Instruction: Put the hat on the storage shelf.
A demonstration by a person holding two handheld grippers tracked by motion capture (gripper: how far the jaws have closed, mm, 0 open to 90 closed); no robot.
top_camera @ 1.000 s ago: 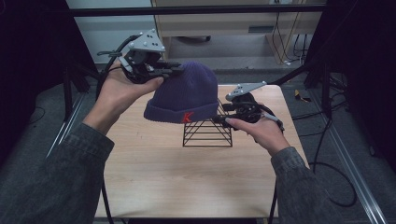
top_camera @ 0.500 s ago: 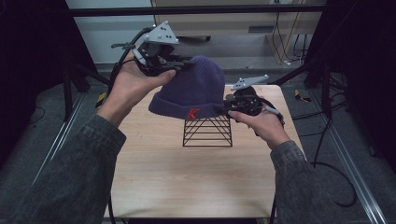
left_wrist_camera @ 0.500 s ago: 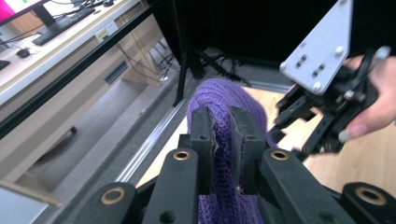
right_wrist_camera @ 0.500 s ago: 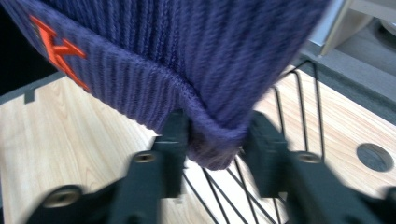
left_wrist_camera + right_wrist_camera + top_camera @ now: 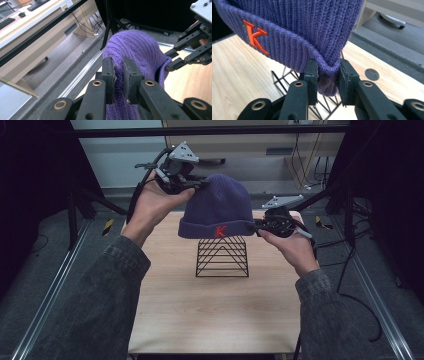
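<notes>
A purple knit hat (image 5: 217,205) with a red letter K on its cuff hangs above a black wire rack (image 5: 222,257). My left gripper (image 5: 196,185) is shut on the hat's crown at the upper left; in the left gripper view its pads (image 5: 110,70) pinch a fold of the knit (image 5: 140,47). My right gripper (image 5: 257,225) holds the cuff's right end. Its jaws have just been closing, and in the right gripper view they now press the rolled cuff (image 5: 299,25) between them (image 5: 327,67). The hat's rim sits just over the rack's top.
The rack (image 5: 287,75) stands mid-table on a light wooden table (image 5: 215,315). Black frame bars and tripod legs flank the table at left (image 5: 85,202) and right (image 5: 345,205). Cables trail on the floor at the right (image 5: 350,285).
The hat and both grippers have shifted to the right and farther back, over the rack. The right gripper's jaws have closed on the cuff.
</notes>
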